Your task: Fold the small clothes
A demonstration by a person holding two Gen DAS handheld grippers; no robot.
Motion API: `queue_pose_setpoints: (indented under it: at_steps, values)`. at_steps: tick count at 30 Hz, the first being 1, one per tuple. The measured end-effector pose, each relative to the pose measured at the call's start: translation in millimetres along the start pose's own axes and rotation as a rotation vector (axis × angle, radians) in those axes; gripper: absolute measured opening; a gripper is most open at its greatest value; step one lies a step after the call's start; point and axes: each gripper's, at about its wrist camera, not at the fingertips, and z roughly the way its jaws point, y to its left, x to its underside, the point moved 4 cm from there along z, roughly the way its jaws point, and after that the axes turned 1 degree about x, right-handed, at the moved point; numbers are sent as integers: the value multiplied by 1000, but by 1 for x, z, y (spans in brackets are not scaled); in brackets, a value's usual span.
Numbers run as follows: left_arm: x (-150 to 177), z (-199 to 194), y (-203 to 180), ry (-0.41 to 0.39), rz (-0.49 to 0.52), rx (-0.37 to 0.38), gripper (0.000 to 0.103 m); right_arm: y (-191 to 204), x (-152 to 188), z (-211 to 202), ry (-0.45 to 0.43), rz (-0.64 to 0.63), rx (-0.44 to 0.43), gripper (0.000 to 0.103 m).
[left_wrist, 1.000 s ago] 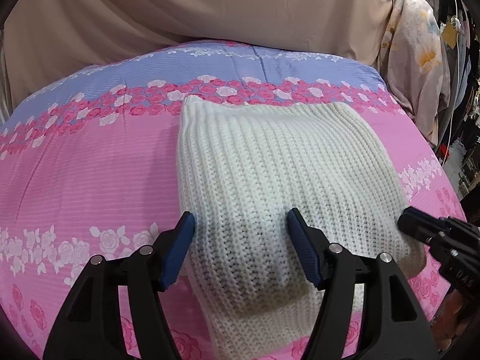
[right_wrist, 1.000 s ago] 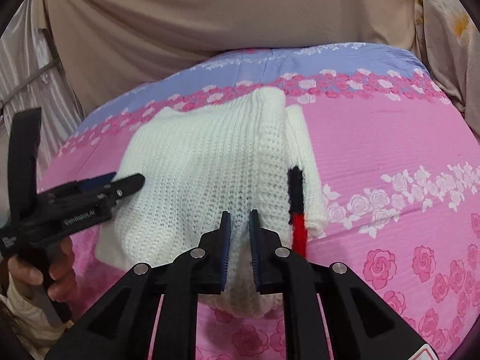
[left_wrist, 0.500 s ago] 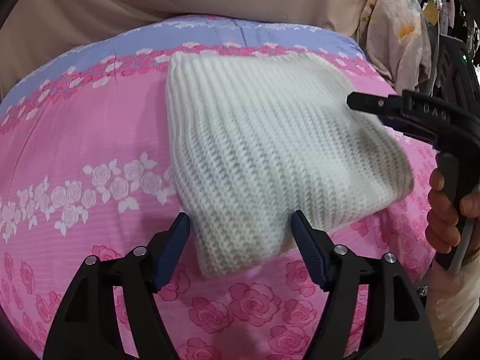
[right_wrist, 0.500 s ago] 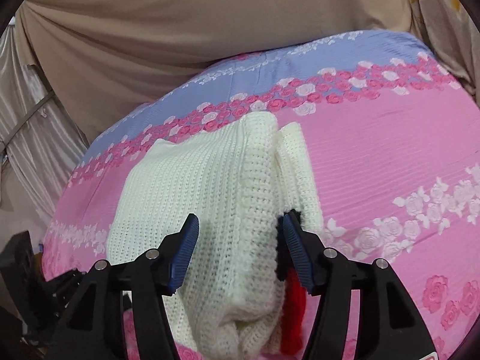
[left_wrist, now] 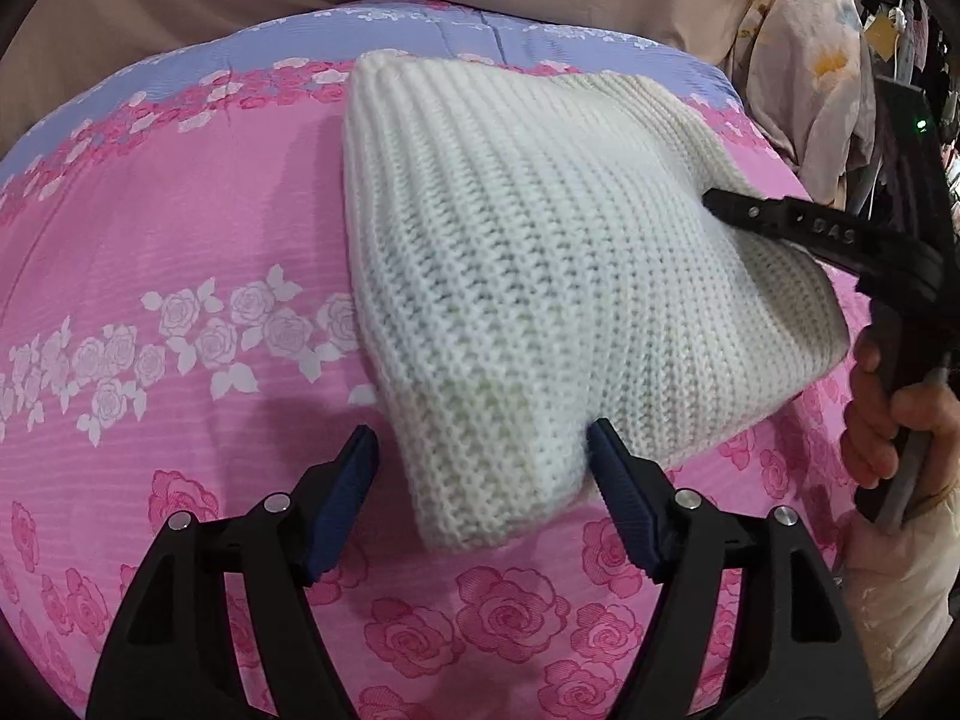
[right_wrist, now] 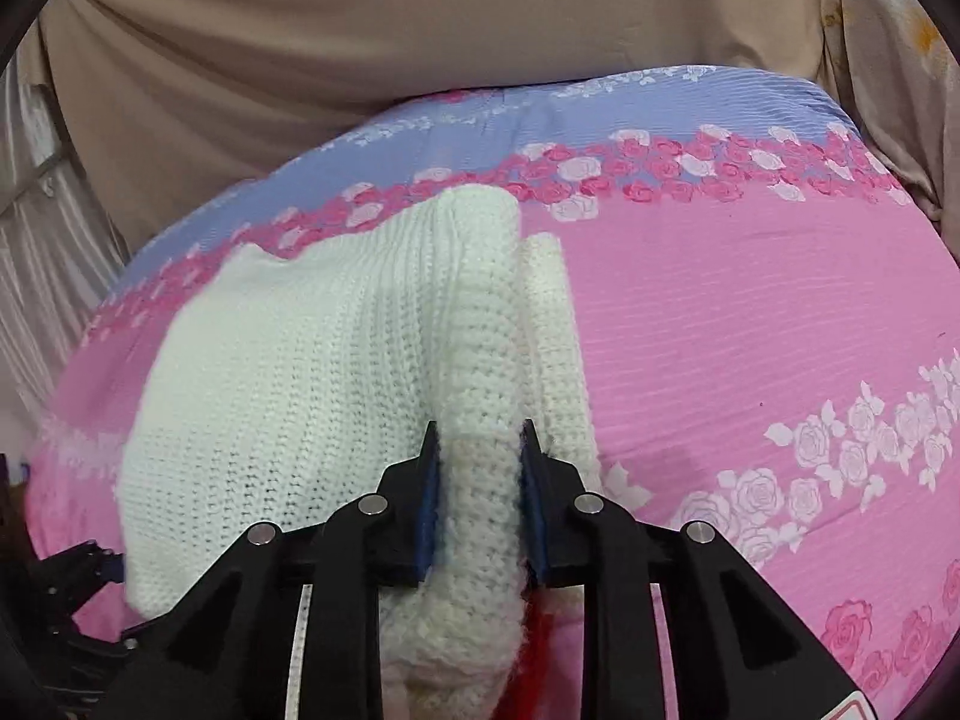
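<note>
Cream ribbed knit: a folded sweater (left_wrist: pixel 540 276), lying on a bed under a pink bedspread (left_wrist: pixel 180 252) printed with roses and banded in blue-violet along the far edge. Beige draped cloth (right_wrist: pixel 360 48) behind the bed.

Seen from the left wrist: left tool (left_wrist: pixel 483 492) spread wide, blue pads on either side of the sweater's near corner, the right-hand pad just touching the knit, the left-hand pad apart from it; nothing pinched. Right tool (left_wrist: pixel 720 204) reaching in from the right edge over the sweater's far side, held by a hand (left_wrist: pixel 888 420) wrapped around its handle.

Seen from the right wrist: right tool (right_wrist: pixel 477 480) closing, with a thick rolled fold of the sweater (right_wrist: pixel 312 372) between its blue pads, both pads pressed against the knit. Strip of red yarn (right_wrist: pixel 540 636) showing low beside the right pad, under the cream fold. A second narrower cream layer lying flat just right of the gripped fold. Left tool (right_wrist: pixel 78 570) only partly in sight at the lower left corner, dark and too cramped to read there.

No boxes, baskets or other containers in sight.
</note>
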Motion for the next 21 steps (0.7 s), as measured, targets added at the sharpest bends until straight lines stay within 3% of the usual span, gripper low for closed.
queue_pose_setpoints:
  at_steps: [3, 5, 8, 12, 14, 18, 21]
  values:
    - [-3, -10, 2, -11, -14, 11, 69, 15, -2, -49, -105, -21, -17, 27]
    - [-8, -26, -2, -53, -8, 11, 69, 28, 5, -72, -129, -79, -45, 27]
    - [-22, -46, -7, -118, -5, 30, 69, 44, 28, -77, -75, -147, -58, 27]
    - [-37, -31, -13, -126, 22, -12, 69, 30, 77, -17, 138, -200, 134, 22]
    - [-36, -13, -12, -85, 29, -48, 69, 27, 82, -23, 112, -153, 87, 19]
    - [-32, -9, -16, -100, 61, -103, 69, 25, 68, -48, 44, -107, 33, 20]
    - [-32, -7, -15, -101, 59, -110, 71, 18, 81, -23, 120, -113, 64, 20]
